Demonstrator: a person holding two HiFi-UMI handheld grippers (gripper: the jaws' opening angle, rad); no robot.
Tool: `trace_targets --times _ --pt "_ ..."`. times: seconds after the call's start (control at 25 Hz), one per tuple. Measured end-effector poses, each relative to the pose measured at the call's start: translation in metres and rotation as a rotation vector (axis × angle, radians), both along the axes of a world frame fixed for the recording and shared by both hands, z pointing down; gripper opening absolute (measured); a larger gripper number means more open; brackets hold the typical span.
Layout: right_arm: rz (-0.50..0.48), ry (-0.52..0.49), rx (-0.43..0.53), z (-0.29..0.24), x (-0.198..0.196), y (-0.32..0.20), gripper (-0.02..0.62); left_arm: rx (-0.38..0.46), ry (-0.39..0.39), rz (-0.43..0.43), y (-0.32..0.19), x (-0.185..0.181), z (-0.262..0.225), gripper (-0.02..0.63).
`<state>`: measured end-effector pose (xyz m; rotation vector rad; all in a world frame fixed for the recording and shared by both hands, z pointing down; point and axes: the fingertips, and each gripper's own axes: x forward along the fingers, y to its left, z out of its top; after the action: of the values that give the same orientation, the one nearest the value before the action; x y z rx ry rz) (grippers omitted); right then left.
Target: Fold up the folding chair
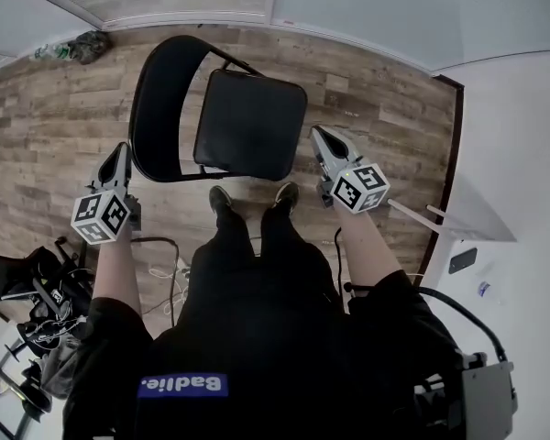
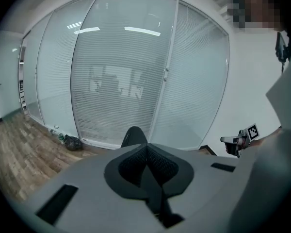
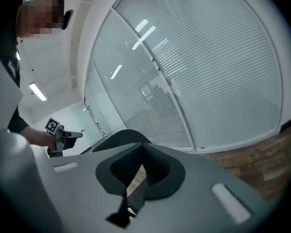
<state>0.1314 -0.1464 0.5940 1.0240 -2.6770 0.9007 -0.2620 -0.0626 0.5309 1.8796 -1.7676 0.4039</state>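
So the folding chair is still fully open, standing on the wood floor right in front of your shoes, pretty much between your two tools. From your head view its backrest stands on the left side and the seat lies flat, sticking out to the right, so the chair faces right across you instead of toward or away from you. Its tall axis is upright, and the back-to-front line of the seat runs left to right. Your left gripper is clenched tight with nothing in it, tip pointing down and forward just beside the backrest frame; can't tell if it touches. Your right gripper is clamped together too, empty, near the seat's right edge. Both gripper views look over the chair's dark top toward the glass wall with blinds.
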Motion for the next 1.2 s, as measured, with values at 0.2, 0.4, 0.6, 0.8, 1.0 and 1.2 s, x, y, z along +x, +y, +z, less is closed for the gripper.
trace_targets --times 0.2,0.4,0.6,0.8,1.0,1.2 --pt "0.030 -0.006 -0.071 0.043 0.005 0.001 -0.002 -0.070 -0.023 0.014 -0.008 -0.013 0.028 0.006" --pt "0.057 -0.018 -0.138 0.084 0.005 0.001 -0.002 -0.122 -0.033 -0.002 -0.009 -0.030 0.058 0.006" --pt "0.065 0.008 -0.186 0.128 0.007 0.001 -0.002 -0.165 -0.050 0.007 -0.011 -0.039 0.086 0.006" --pt "0.076 0.021 -0.233 0.170 0.009 0.003 -0.002 -0.182 -0.064 0.014 -0.010 -0.050 0.102 0.008" --pt "0.094 0.026 -0.285 0.213 0.013 0.006 0.035 -0.183 -0.050 0.033 -0.012 -0.050 0.110 0.066" --pt "0.112 0.022 -0.336 0.258 0.016 0.005 0.103 -0.160 -0.060 0.050 -0.018 -0.050 0.113 0.101"
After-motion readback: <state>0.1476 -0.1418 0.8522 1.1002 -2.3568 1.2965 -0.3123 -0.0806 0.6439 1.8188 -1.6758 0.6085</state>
